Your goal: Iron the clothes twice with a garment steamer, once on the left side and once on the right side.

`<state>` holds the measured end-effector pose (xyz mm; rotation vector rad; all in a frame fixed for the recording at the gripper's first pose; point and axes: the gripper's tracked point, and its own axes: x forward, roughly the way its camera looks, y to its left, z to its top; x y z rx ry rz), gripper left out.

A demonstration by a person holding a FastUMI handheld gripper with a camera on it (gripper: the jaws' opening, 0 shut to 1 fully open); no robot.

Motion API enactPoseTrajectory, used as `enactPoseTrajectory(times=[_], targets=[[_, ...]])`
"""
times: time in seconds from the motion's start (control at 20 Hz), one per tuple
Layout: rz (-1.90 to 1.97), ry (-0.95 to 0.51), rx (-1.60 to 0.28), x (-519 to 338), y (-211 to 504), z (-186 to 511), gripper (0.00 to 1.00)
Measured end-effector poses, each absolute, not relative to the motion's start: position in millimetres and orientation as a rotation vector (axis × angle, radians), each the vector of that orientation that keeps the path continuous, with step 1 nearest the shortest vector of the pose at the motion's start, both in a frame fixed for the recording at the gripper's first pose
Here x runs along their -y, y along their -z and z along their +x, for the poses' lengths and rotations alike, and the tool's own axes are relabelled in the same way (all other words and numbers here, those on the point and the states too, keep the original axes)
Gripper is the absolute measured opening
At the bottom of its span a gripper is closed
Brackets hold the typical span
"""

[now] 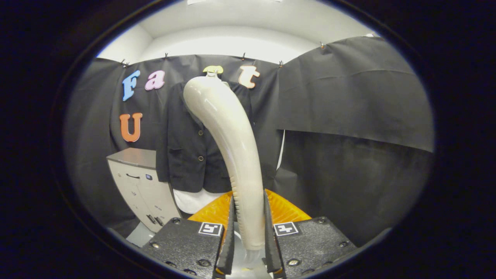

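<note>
The jacket (192, 147), dark and buttoned, hangs on the booth wall well beyond the jaws, at about eleven o'clock from them. Over its lower hem a strip of white cloth (195, 200) shows. To the jacket's left, at about ten o'clock from the jaws, stands a pale cabinet (139, 186) with a grey top.

The steamer (232, 155) is a long cream wand. Its long axis runs up from between the jaws toward twelve o'clock, then curves over to about eleven, so its rounded head overlaps the jacket's collar and upper chest in this view. How near the head is to the cloth cannot be told; it may be touching or held off. Behind the wand's lower end sits an orange ribbed part (283, 209), just ahead of the jaws.

The gripper (250, 248) is closed on the steamer, one finger pressing each side of its lower end.

The coming pass, I judge, turns on this: the head sits near the jacket's middle line at the top, so a stroke down either side needs a small shift toward nine or three o'clock first.
</note>
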<state>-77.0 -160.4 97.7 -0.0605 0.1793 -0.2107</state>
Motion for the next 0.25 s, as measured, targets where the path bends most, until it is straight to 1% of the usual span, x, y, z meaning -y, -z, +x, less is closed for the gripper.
enactPoseTrajectory(times=[0.25], targets=[[-0.047, 0.192, -0.184, 164.4, -94.1, -92.6, 0.35]])
